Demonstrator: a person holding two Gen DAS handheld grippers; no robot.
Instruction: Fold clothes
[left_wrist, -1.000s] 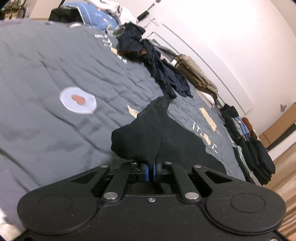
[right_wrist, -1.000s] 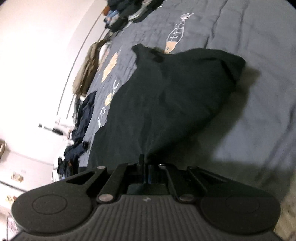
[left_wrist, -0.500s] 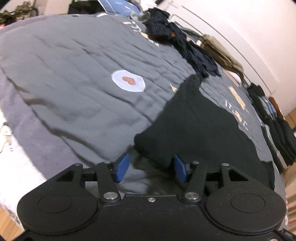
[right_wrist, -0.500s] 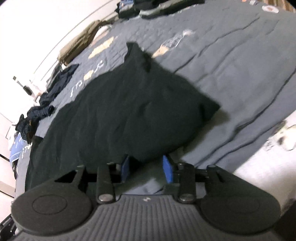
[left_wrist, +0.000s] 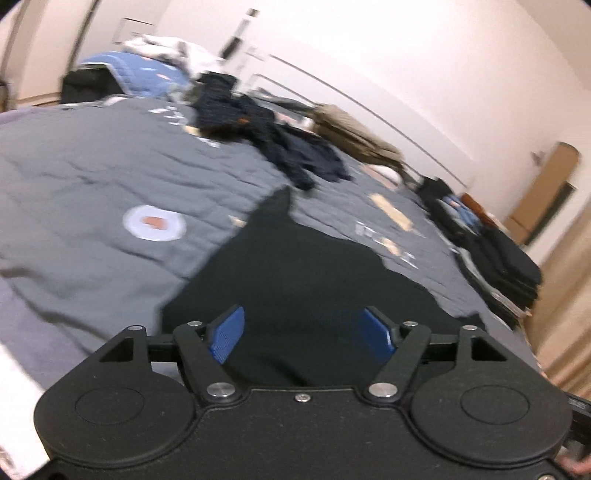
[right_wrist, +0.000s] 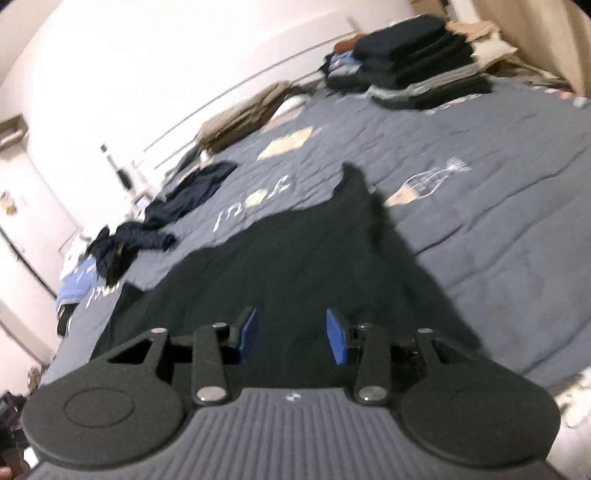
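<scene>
Left wrist view: left gripper (left_wrist: 301, 332), jaws wide, holding nothing
Right wrist view: right gripper (right_wrist: 291, 336), jaws wide, empty
Black garment (left_wrist: 306, 269): spread on grey quilt (left_wrist: 85, 177), frame centre, beneath both grippers
Folded stack (right_wrist: 410, 70): upper right

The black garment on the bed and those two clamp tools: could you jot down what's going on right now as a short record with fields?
surface: grey quilted bedspread
item being folded: black garment, lying spread on the bedspread
left gripper: open, blue pads apart, holding nothing
right gripper: open, blue pads apart, holding nothing
finished work: stack of folded clothes at the far corner
still waiting: pile of dark unfolded clothes near the wall
also present: tan garment beside the wall
image quality: both views motion-blurred
</scene>
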